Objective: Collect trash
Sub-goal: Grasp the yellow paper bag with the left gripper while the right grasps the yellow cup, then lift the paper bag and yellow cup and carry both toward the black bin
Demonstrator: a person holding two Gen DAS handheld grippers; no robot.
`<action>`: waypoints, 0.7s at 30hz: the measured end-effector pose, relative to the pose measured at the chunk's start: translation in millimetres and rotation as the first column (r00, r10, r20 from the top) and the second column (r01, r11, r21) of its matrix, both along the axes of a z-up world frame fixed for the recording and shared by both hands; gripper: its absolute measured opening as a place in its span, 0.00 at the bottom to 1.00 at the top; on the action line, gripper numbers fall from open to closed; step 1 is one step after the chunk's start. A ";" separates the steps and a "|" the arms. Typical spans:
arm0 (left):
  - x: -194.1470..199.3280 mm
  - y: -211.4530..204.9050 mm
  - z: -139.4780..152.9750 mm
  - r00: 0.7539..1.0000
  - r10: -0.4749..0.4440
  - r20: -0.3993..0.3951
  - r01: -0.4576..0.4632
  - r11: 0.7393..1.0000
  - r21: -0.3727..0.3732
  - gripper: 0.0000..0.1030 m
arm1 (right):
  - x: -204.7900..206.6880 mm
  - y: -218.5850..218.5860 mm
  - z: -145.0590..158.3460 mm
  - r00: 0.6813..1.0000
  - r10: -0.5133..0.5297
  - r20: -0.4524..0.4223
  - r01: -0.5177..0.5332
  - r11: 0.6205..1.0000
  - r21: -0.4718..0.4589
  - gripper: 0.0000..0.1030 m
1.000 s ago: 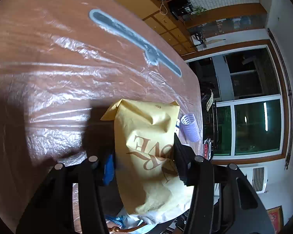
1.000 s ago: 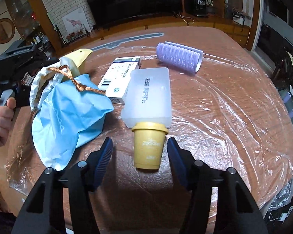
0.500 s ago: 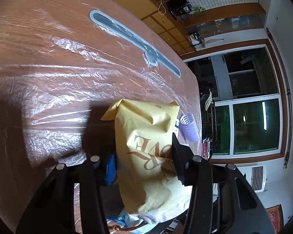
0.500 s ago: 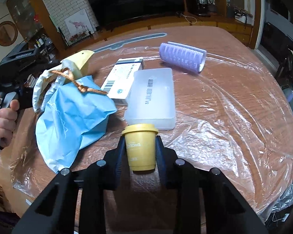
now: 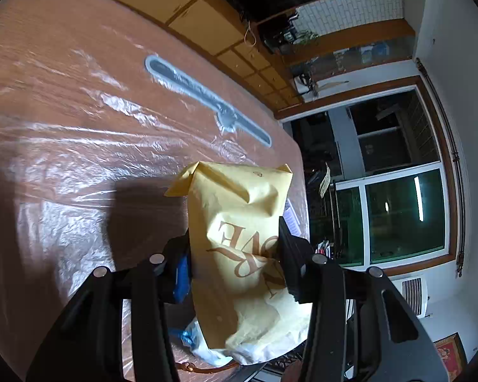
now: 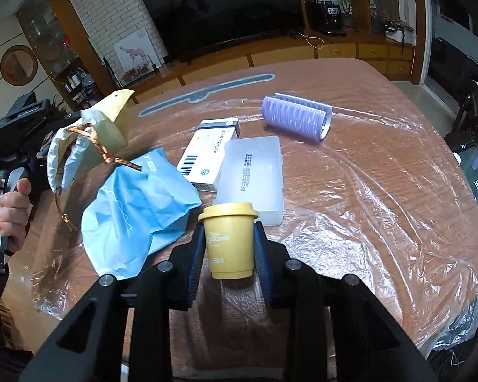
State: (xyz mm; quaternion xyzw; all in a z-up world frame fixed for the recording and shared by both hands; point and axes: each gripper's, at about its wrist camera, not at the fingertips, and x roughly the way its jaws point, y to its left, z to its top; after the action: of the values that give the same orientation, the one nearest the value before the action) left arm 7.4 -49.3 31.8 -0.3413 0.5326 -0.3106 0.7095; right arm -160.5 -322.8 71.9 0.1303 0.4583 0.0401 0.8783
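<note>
right wrist: clear case [image 6: 255,172] touching behind cup [image 6: 228,242], blue bag [image 6: 133,216] beside.

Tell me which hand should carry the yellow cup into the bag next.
Right. The right gripper is already shut on the yellow cup, and the left gripper is occupied holding the yellow bag up, likely as the receptacle.

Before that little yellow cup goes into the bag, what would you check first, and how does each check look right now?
1. Right gripper jaws clamped on the cup: ok.
2. Cup upright, lid on: ok.
3. Left gripper holding the yellow bag: ok.
4. Bag mouth open wide enough: cannot tell.
5. Path to the bag clear: not ok, the blue bag lies between.
6. Cup empty: cannot tell.
</note>
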 end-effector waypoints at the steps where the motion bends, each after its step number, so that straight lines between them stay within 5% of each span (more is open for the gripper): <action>1: -2.7 3.3 3.1 1.000 0.006 0.012 -0.006 1.000 0.000 0.45 | -1.1 -0.4 1.2 1.000 0.000 0.003 0.000 1.000 0.001 0.29; 21: -95.0 11.2 53.2 0.969 0.020 0.245 -0.082 0.966 0.246 0.46 | -20.1 -2.1 26.7 0.995 0.093 0.034 -0.093 0.996 -0.003 0.29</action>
State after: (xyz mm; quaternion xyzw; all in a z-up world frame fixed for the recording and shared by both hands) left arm -87.6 -38.1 85.0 -0.2211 0.4692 -0.2601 0.8144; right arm -180.6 -325.0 98.6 0.1077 0.4488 0.0827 0.8833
